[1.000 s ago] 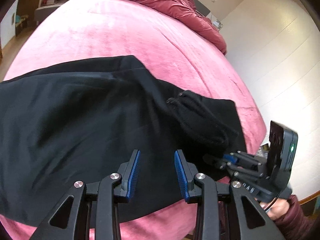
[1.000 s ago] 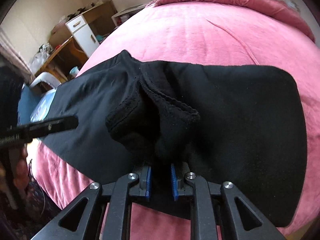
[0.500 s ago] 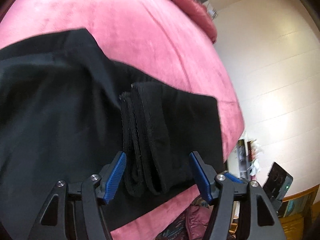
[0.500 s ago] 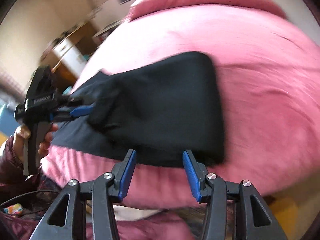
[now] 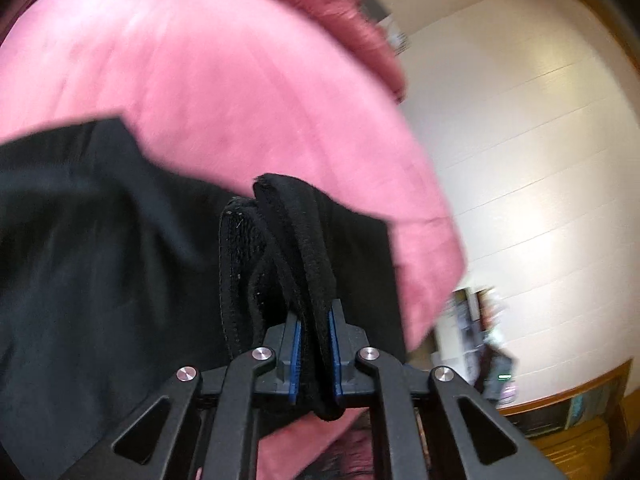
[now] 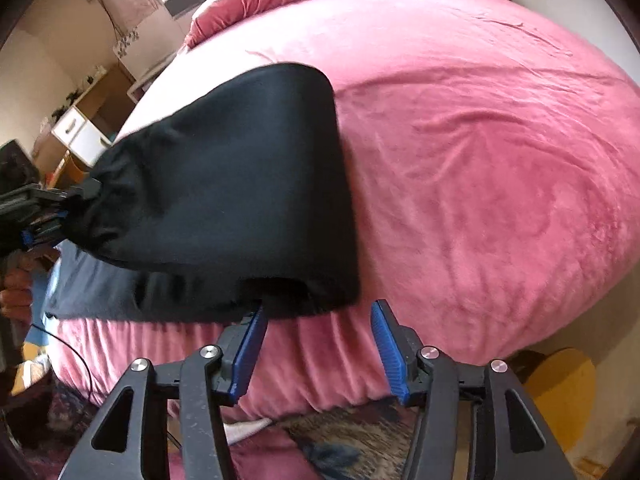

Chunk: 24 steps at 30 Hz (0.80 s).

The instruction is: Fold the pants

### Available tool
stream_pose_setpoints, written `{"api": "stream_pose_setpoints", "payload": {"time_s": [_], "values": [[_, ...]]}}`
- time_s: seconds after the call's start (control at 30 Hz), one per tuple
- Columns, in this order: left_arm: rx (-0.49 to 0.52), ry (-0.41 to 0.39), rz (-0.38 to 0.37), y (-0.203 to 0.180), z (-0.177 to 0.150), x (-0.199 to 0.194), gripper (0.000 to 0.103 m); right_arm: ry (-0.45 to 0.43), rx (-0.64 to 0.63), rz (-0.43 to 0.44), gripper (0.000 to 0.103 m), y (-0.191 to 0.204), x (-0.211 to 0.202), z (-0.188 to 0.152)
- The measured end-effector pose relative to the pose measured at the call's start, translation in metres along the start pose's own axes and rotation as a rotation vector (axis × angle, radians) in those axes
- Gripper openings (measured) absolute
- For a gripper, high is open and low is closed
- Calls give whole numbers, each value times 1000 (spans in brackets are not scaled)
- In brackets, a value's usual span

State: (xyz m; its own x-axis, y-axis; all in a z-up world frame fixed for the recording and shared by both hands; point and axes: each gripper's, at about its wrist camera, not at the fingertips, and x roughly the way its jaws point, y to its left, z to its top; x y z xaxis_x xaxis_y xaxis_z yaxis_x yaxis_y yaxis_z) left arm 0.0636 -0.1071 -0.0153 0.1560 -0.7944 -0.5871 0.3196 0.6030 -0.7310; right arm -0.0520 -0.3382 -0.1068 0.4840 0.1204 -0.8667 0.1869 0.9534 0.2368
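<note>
The pink bed (image 6: 480,160) carries the black pants (image 6: 240,184), folded near its front edge. The left gripper (image 5: 314,356) pinches their bunched waistband; the right gripper (image 6: 316,344) is opening, empty. One-sided lifting could unravel the fold.

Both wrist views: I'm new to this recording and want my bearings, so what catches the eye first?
The black pants stand out, lying folded across the near edge of the big pink bed. In the left wrist view, the left claw is shut on the bunched waistband. The right claw hangs at the bed's near edge by the folded corner, its jaws opening with nothing pressed between them.
</note>
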Motion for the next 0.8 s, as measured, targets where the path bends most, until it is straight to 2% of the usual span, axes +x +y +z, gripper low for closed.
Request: {"api": "stream_pose_setpoints", "payload": {"time_s": [0.03, 0.1, 0.13, 0.2, 0.23, 0.33, 0.4, 0.5, 0.57, 0.67, 0.8], "values": [[17, -17, -17, -7, 2, -6, 11, -16, 18, 6, 60, 0, 0, 3], [51, -53, -55, -20, 5, -20, 11, -33, 48, 5, 61, 1, 3, 8], [59, -64, -58, -24, 5, -24, 11, -59, 60, -24, 60, 1, 2, 10], [54, -81, -57, -22, 1, -32, 11, -79, 61, -65, 50, -1, -1, 12], [49, -77, -46, -16, -3, -33, 10, -67, 39, -95, 40, 1, 3, 12], [22, -35, 48, 8, -19, -25, 10, -4, -50, -134, 30, 15, 16, 6], [-34, 7, 117, 34, -24, -13, 10, 21, -60, -148, 30, 17, 25, 1], [-74, 58, 182, 59, -40, 3, 11, 33, -43, -131, 30, 14, 30, 4], [-92, 69, 175, 60, -46, 8, 11, 46, -56, -139, 31, 13, 30, 5], [-50, 62, 194, 48, -47, 12, 11, 89, -81, -156, 36, 6, 24, 2], [-35, 56, 202, 50, -45, 17, 12, 86, -147, -151, 38, -1, -9, 3]]}}
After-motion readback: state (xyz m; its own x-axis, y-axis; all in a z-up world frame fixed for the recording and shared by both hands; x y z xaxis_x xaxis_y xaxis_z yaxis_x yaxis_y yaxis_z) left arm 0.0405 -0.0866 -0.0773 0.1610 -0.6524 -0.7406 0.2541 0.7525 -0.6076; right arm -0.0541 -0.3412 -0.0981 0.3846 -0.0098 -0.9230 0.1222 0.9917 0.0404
